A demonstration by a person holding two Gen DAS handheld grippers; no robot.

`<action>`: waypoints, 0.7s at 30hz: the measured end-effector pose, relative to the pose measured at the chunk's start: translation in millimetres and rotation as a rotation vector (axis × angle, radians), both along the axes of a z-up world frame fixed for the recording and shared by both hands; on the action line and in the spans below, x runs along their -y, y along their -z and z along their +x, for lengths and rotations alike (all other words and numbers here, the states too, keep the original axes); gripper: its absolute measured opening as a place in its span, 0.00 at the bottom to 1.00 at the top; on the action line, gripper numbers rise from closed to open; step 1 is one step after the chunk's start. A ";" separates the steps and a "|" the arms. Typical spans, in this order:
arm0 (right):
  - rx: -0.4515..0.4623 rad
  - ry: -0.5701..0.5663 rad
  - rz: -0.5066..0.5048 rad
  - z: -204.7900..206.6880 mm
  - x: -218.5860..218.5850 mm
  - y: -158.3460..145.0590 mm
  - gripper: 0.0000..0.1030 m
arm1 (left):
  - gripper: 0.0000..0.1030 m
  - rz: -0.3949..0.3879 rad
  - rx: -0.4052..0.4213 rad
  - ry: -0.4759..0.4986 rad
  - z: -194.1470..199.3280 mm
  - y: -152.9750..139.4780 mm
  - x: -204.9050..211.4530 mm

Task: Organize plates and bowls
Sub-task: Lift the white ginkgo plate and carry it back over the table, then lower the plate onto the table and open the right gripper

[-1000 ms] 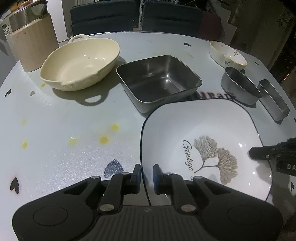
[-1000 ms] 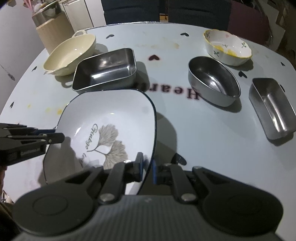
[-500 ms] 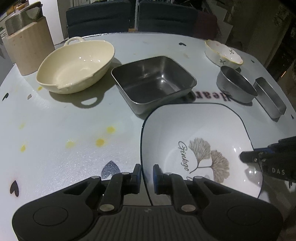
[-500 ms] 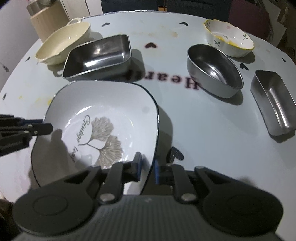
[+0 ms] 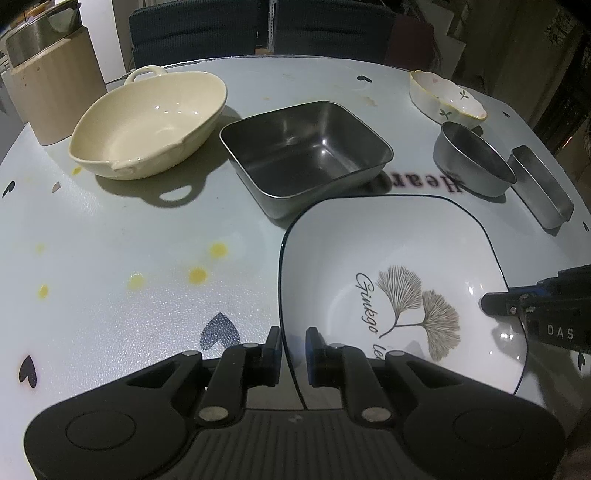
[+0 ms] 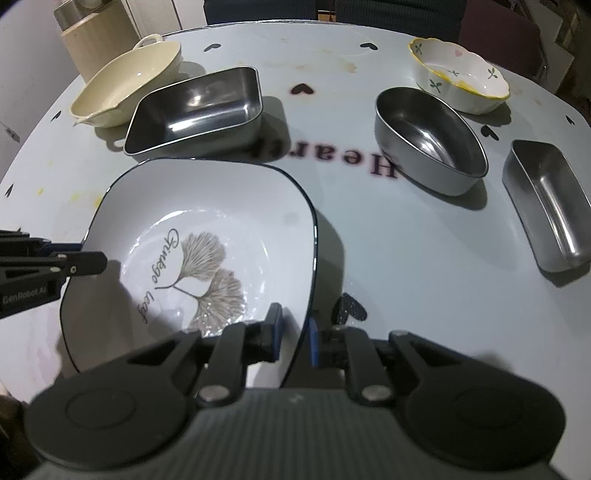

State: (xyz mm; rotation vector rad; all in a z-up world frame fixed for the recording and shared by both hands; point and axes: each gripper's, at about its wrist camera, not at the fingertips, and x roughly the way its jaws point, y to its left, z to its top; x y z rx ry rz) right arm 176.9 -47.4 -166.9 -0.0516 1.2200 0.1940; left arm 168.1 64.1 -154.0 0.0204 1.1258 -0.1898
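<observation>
A white square plate (image 5: pixel 388 251) with a dark rim and a ginkgo print sits low over the pale table (image 5: pixel 110 258) at its near edge. My left gripper (image 5: pixel 293 343) is shut on the plate's left rim, one pad outside and one inside. My right gripper (image 6: pixel 295 332) is shut on the opposite rim of the plate (image 6: pixel 207 199). Each gripper shows in the other's view: the right gripper (image 5: pixel 491 304) at the plate's right side, the left gripper (image 6: pixel 92 264) at its left side.
Behind the plate stand a cream handled dish (image 5: pixel 147 122), a square steel pan (image 5: pixel 306 147), an oval steel bowl (image 6: pixel 428 136), a narrow steel tray (image 6: pixel 546 199) and a floral ceramic bowl (image 6: pixel 461 74). A beige canister (image 5: pixel 48 92) is far left. Chairs (image 5: pixel 258 29) line the far edge.
The plate has sunk a little toward the table with both grippers on it. The right gripper's fingers stand slightly wider apart than a second ago.
</observation>
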 end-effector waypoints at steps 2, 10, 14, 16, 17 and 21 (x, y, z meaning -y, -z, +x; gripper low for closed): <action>-0.004 0.006 0.006 0.6 0.7 0.1 0.17 | 0.14 -0.002 -0.003 -0.001 -0.2 0.0 -0.2; -0.008 0.040 0.046 -0.8 4.9 1.0 0.17 | 0.15 -0.004 -0.011 -0.004 -0.2 -0.3 0.7; -0.004 0.044 0.050 -2.6 5.2 1.0 0.18 | 0.24 -0.015 -0.023 -0.004 -0.8 0.0 0.7; -0.008 0.043 0.051 -3.2 5.3 0.4 0.18 | 0.28 -0.015 -0.024 0.004 -2.1 -0.5 2.1; -0.011 0.044 0.051 -3.5 5.4 -0.1 0.19 | 0.30 -0.015 -0.025 0.006 -2.7 -0.7 2.8; -0.024 0.047 0.059 -5.7 6.9 -0.1 0.36 | 0.41 -0.019 -0.035 0.001 -4.5 -2.3 3.2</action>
